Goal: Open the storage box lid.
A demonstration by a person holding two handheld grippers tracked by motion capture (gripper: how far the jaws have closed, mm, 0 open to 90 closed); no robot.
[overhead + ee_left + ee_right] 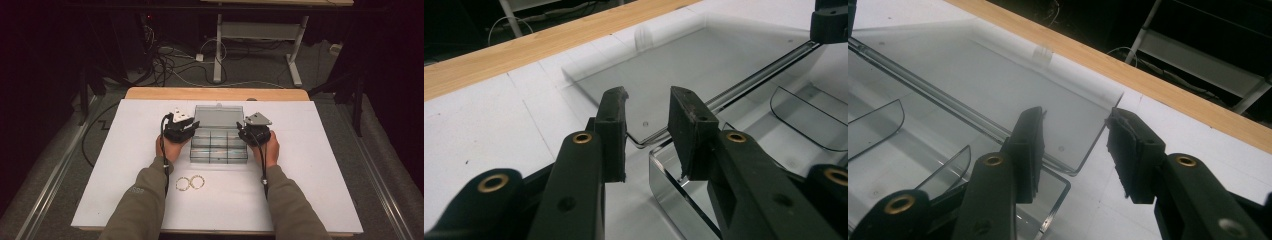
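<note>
I have the left gripper (181, 131) at the left rear corner of the clear plastic organizer box (219, 146) and the right gripper (254, 132) at the right rear corner, one at each end of the hinge line. That symmetry makes sense for handling the lid (218, 116), which stands open behind the divided compartments.

Left gripper view: jaws apart, the lid's corner (636, 137) in the gap, neither pad pressing on it. Right gripper view: jaws apart, the lid corner (1083, 165) lies between them, nothing clamped.

The box sits mid-table on the white board (125, 165). Two gold rings (190, 183) lie touching each other just in front of it, near my left sleeve, likely waiting for a compartment.
</note>
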